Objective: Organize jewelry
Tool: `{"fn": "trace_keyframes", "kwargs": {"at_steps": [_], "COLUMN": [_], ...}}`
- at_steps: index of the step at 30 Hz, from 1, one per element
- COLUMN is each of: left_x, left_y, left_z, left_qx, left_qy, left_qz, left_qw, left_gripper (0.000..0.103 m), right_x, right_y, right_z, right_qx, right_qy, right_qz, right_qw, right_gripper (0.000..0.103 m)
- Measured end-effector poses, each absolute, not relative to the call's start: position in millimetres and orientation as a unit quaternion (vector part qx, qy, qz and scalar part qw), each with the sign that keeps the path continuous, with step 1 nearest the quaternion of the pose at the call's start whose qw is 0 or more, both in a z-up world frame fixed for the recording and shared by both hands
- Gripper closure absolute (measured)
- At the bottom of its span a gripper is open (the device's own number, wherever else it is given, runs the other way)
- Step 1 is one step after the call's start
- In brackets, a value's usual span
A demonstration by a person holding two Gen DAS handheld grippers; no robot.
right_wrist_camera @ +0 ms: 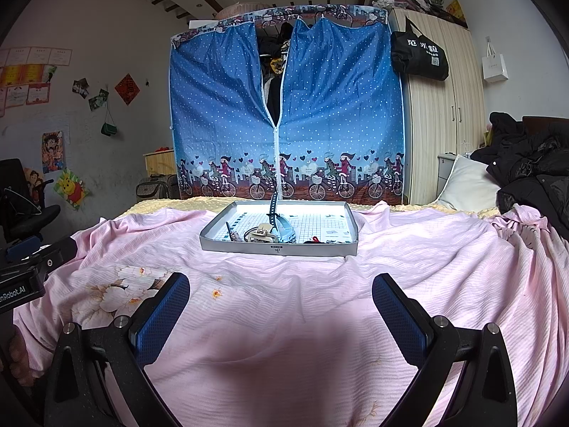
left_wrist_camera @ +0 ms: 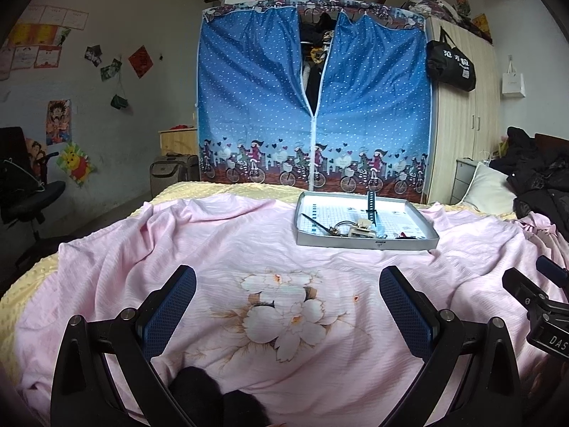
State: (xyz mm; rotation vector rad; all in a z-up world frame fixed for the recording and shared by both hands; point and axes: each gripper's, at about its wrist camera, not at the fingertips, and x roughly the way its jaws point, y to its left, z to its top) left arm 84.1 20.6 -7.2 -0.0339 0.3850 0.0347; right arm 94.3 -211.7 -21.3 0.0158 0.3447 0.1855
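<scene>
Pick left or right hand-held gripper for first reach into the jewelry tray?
Right, probably. In the right wrist view the tray lies almost straight ahead of the open right hand-held gripper. From the open left hand-held gripper the tray sits off to its right. Both hold nothing.

You're working over a matt pink cloth sheet (right_wrist_camera: 320,284), finely ribbed and wrinkled, with a nubbly yellow blanket (right_wrist_camera: 160,203) showing along the bed's far edge. Your tray (right_wrist_camera: 277,249) looks like smooth grey card with a glossy gridded floor. Both grippers, left (left_wrist_camera: 288,306) and right (right_wrist_camera: 281,306), have matt black plastic arms, bright metal pins and blue dimpled pads (right_wrist_camera: 160,320) lining the jaws.
</scene>
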Motion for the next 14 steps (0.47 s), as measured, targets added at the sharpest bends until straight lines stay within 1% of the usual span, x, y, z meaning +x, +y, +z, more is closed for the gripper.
{"fn": "trace_keyframes", "kwargs": {"at_steps": [14], "left_x": [85.5], "left_y": [20.2], "left_z": [-8.9], "left_qx": [-0.005], "left_qy": [0.193], "left_qz": [0.013], "left_qw": [0.981], "left_gripper": [0.002], "right_x": [94.3], "right_y": [-211.8], "right_z": [-21.1], "right_qx": [0.008], "right_qy": [0.172], "right_qz": [0.092], "right_qw": [0.981], "right_gripper": [0.0]}}
